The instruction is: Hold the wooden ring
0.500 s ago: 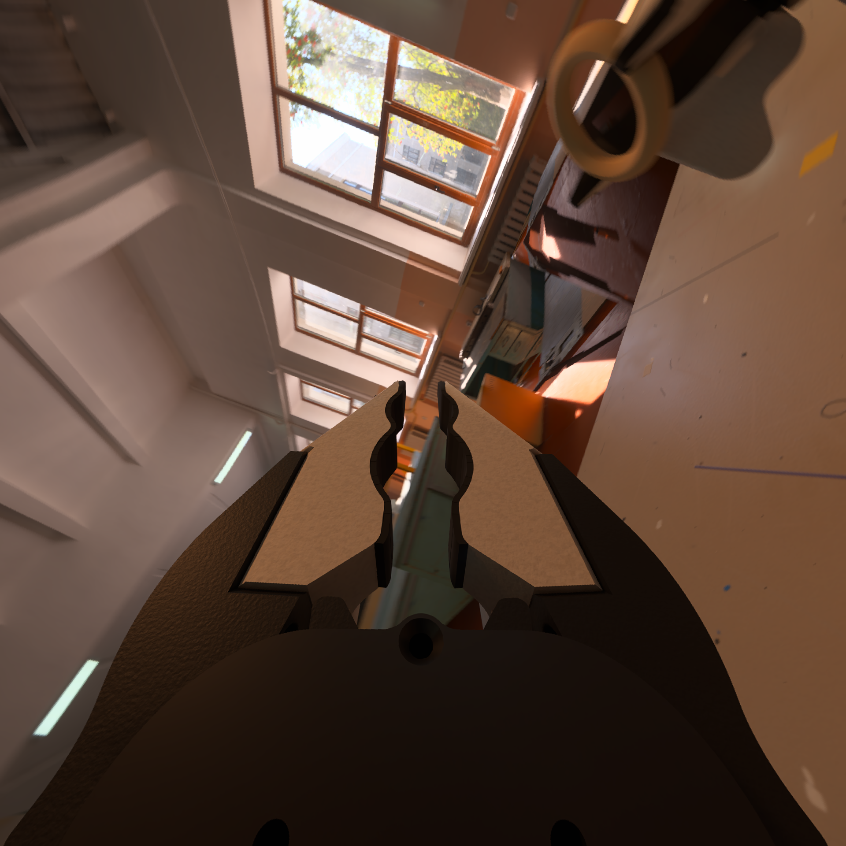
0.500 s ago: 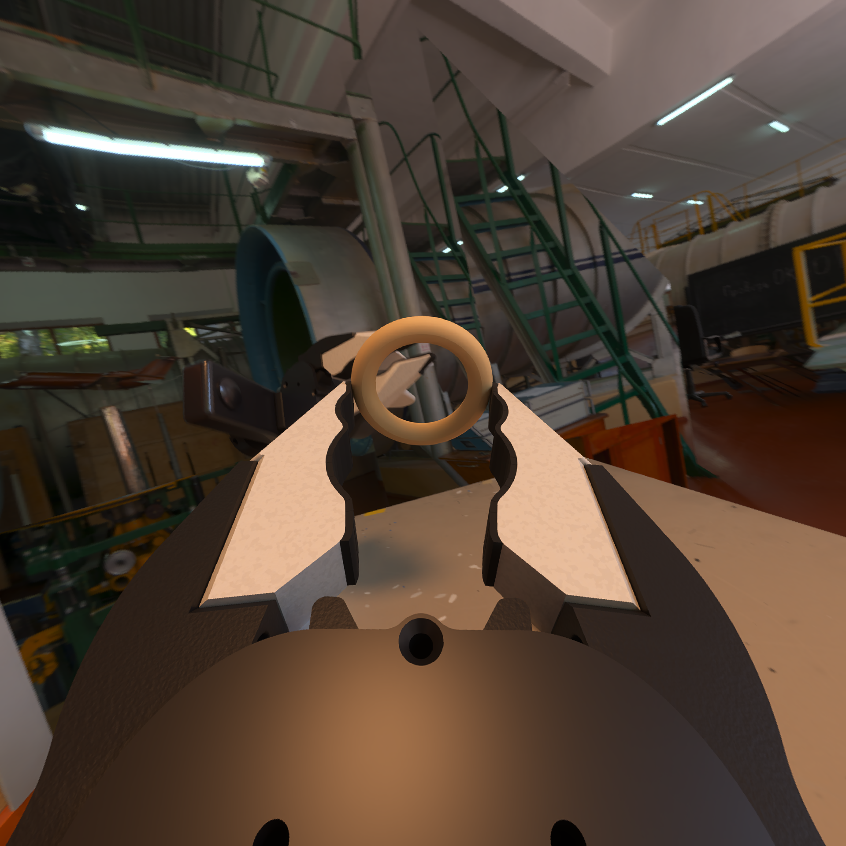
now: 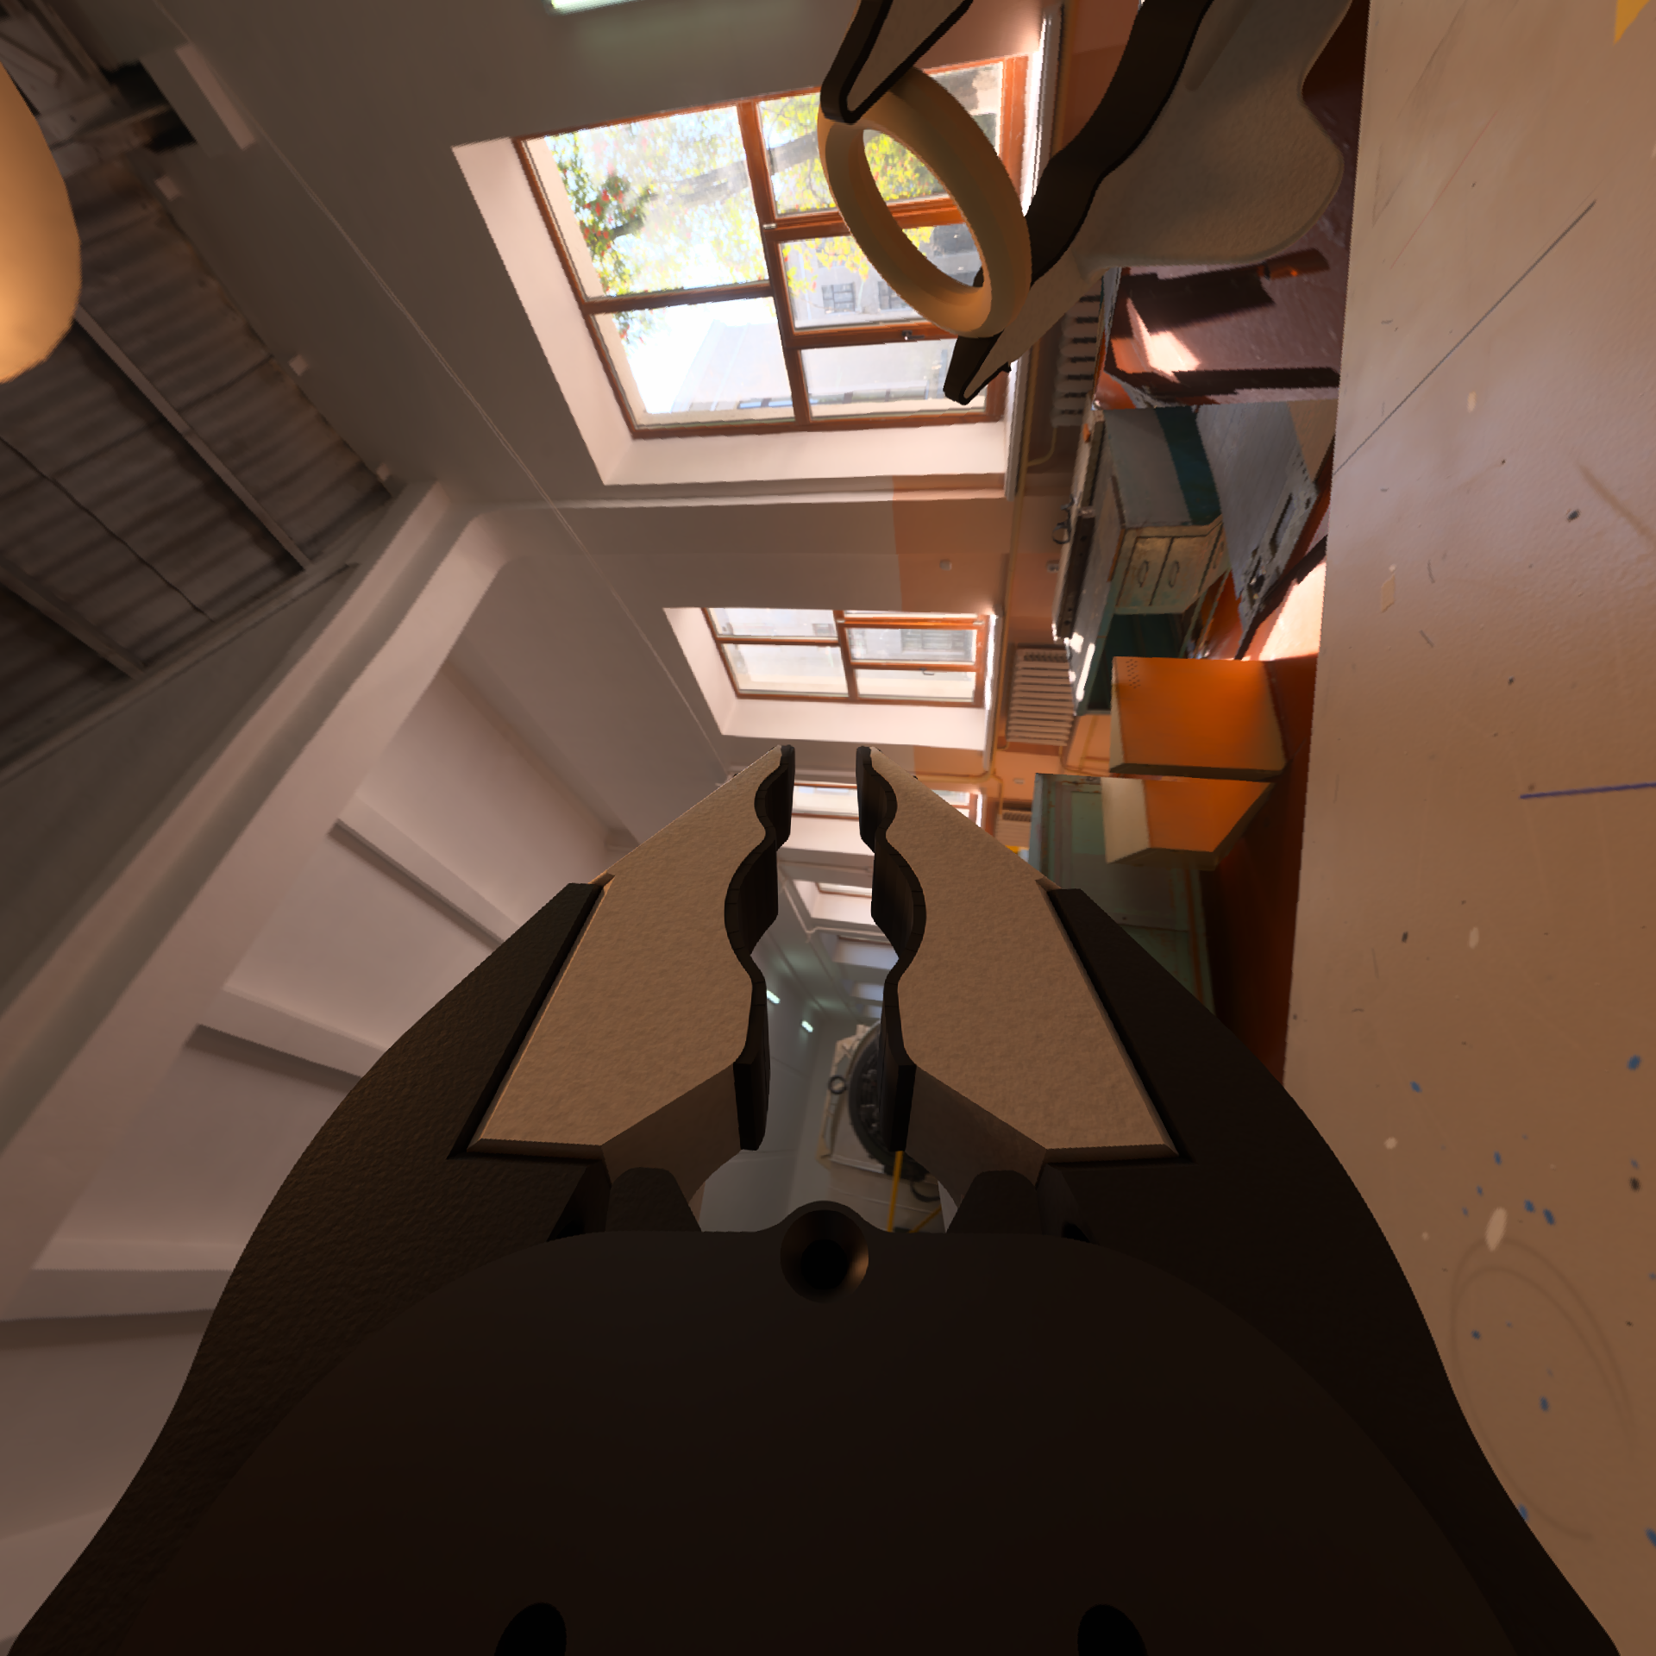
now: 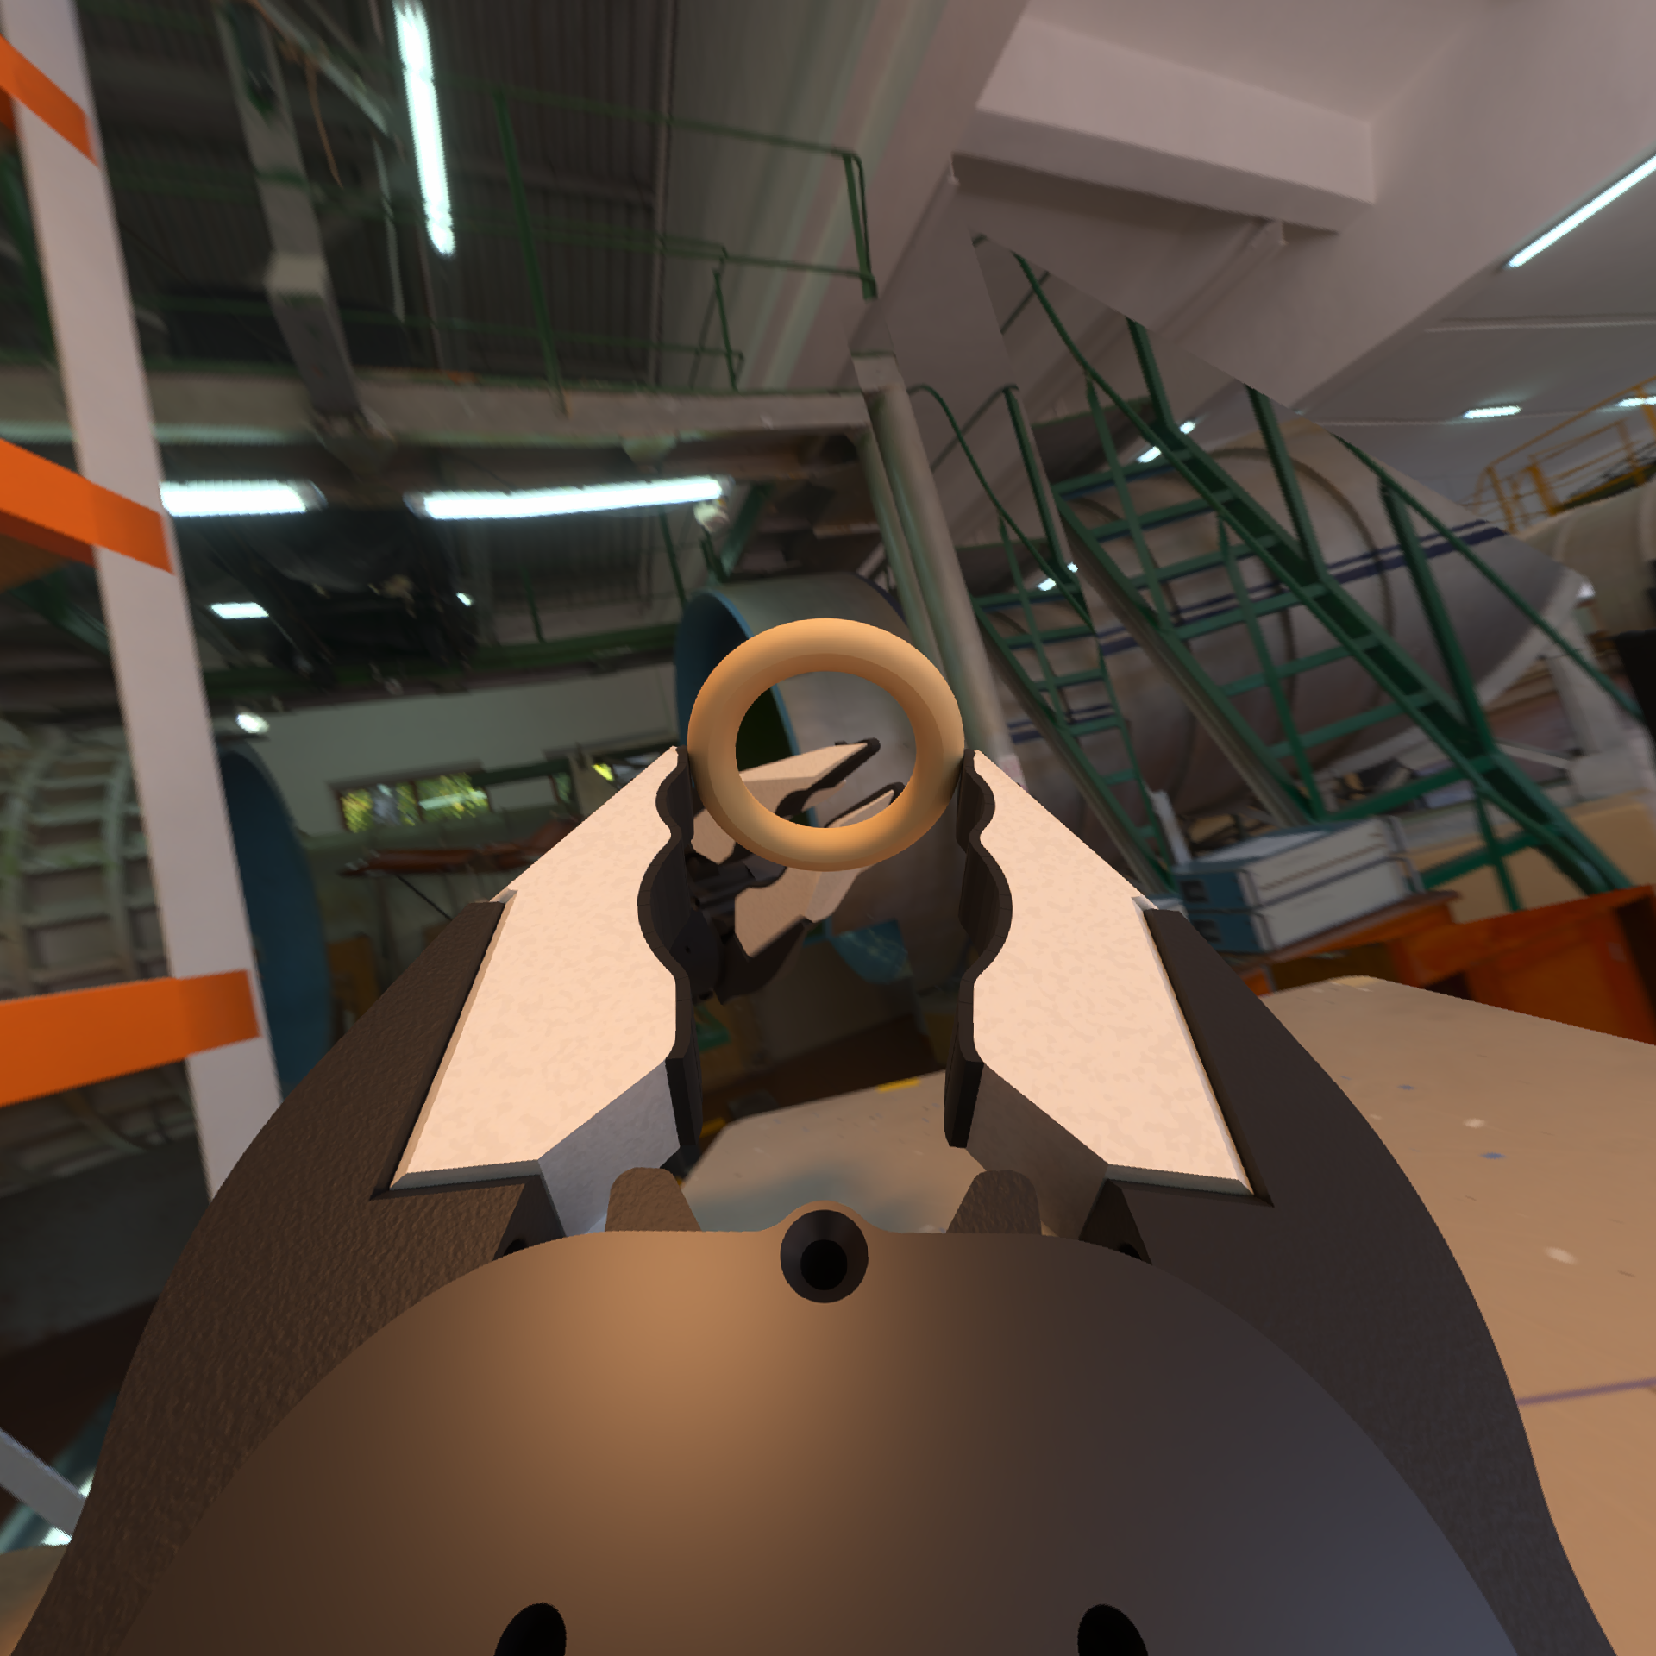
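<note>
The wooden ring is a pale tan hoop standing upright, pinched at its two sides between the tips of my right gripper, which is shut on it above the table. In the left wrist view the ring and the right gripper show at the top, ahead and off to the right of my left gripper. The left gripper is shut with only a thin slit between its fingers and holds nothing. Through and below the ring's hole the left gripper shows beyond, pointing toward it.
A tan table top lies below on the right; it also fills the right edge of the left wrist view. A white post with orange shelves stands at the left. A workshop hall lies behind.
The right gripper and ring have come closer to the left gripper and look larger in its view. The right view has tilted up, and the left gripper now sits behind the ring's hole.
</note>
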{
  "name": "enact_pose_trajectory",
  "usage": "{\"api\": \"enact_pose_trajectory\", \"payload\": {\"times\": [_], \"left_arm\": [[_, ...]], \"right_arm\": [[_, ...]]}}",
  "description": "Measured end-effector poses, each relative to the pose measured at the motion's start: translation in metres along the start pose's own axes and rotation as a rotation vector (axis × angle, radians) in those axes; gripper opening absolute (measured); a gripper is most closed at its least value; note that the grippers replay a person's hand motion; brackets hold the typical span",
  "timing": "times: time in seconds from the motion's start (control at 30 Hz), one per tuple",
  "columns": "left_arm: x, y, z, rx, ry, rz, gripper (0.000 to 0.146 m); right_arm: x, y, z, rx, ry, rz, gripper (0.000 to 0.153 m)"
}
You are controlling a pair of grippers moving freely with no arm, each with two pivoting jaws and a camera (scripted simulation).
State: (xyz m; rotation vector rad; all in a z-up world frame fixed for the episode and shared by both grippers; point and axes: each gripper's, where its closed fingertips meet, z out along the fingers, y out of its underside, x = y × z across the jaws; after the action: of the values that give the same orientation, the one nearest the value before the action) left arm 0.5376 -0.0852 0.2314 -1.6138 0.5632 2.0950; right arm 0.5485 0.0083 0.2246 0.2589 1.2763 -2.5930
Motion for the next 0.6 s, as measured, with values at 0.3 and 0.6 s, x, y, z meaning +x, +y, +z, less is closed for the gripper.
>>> {"api": "enact_pose_trajectory", "payload": {"times": [0.3,0.6], "left_arm": [[-0.004,-0.016,-0.005,0.039,-0.036,0.1,0.014],[0.014,-0.015,-0.002,0.065,0.351,-0.535,0.012]], "right_arm": [[0.001,0.0,-0.001,0.012,-0.015,0.055,0.059],[-0.001,0.007,-0.003,-0.049,-0.012,-0.031,0.059]]}}
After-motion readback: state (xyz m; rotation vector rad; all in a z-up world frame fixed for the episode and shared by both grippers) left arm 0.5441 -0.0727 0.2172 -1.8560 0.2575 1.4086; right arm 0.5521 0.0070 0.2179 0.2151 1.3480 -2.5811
